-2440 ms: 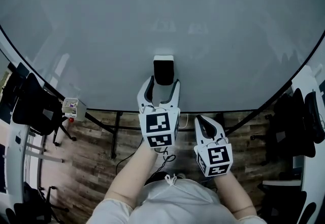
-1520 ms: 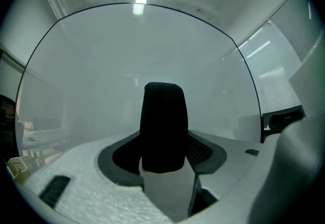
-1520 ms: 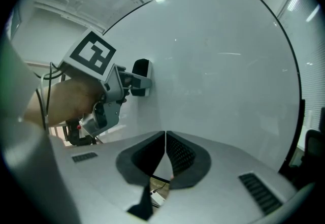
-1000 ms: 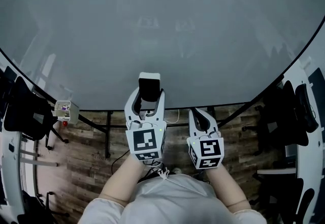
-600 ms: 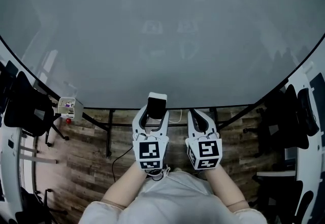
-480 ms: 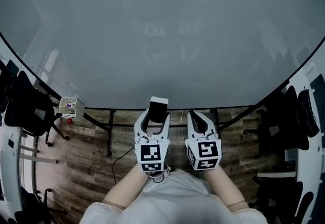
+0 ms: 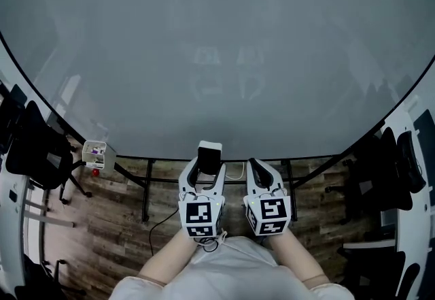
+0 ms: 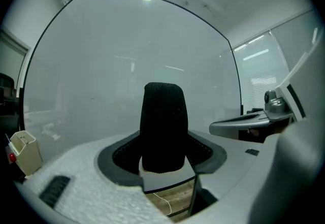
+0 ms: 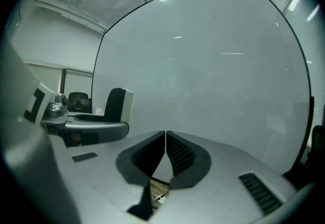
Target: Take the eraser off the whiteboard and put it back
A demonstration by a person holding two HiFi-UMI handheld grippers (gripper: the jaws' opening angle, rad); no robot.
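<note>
The left tool (image 7: 208, 168) grips the eraser (image 7: 209, 154) upright between its jaws, in front of the whiteboard (image 7: 217, 40) and low by its bottom edge. Just beside it, the right tool (image 7: 259, 169) is pinched together with nothing in it

Left tool (image 7: 206, 168) & right tool (image 7: 257, 165): white shells, dark grey ribbed pads (image 9: 179, 156) inside. Left cube (image 7: 201, 219) & right cube (image 7: 268, 216) carry b/w square markers; thin dark cable (image 7: 209, 243) loops at 6 o'clock of left cube. Person wears light short-sleeved top (image 7: 231, 270).
</note>
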